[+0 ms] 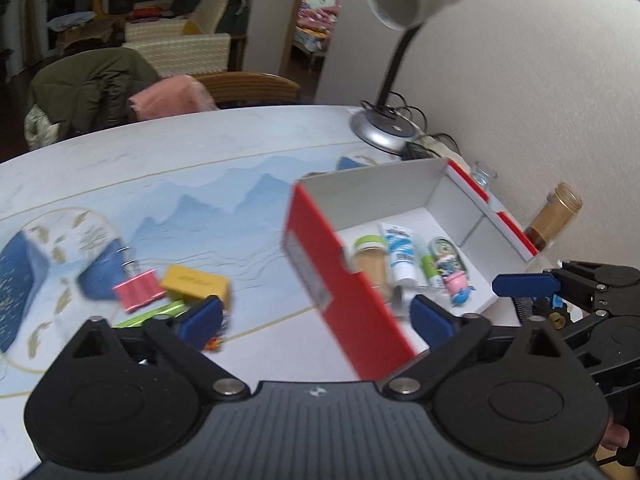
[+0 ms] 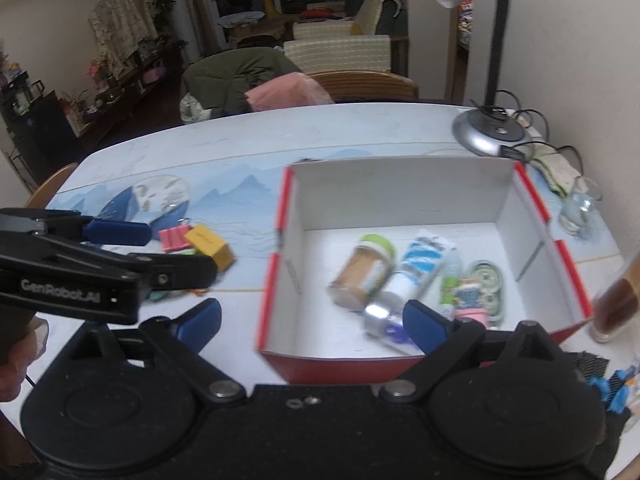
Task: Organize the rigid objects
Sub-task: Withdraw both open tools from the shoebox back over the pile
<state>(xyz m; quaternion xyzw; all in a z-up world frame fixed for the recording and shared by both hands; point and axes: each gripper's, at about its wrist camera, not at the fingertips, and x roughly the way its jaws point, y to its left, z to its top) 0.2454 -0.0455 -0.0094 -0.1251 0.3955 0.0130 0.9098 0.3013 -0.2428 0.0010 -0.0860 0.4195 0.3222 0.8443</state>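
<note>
1. While I hold both tools over the bench [image 2: 360, 128], my left hand-held gripper [image 1: 316, 316] stands wide, its blue fingers [image 1: 200, 320] parted with nothing between them.
2. My right hand-held gripper [image 2: 312, 324] is likewise spread wide and holds nothing; its fingers straddle the near wall of the red-and-white box [image 2: 276, 280].
3. The box sits at about 1 o'clock from my left tool, its red side wall [image 1: 340, 292] running between the fingers in that view.
4. Lying on the box floor, side by side: a jar with a green lid [image 2: 362, 270], a blue-and-white tube [image 2: 416, 268], a small green-and-white tube [image 2: 450, 284], an oval tin [image 2: 486, 280] and a pink toy figure [image 2: 472, 314]. A silvery item [image 2: 378, 316] lies just in front of the jar; blur hides what it is.
5. Outside the box, at 10 o'clock from my right tool, a pink binder clip [image 2: 174, 239] touches a yellow block [image 2: 210, 246]; a green item [image 1: 152, 314] lies just below them, partly hidden.
6. A desk lamp [image 1: 384, 132] stands at 12 o'clock beyond the box; a glass [image 2: 580, 208] and a brown jar [image 1: 554, 216] stand at 2 o'clock beside it.
</note>
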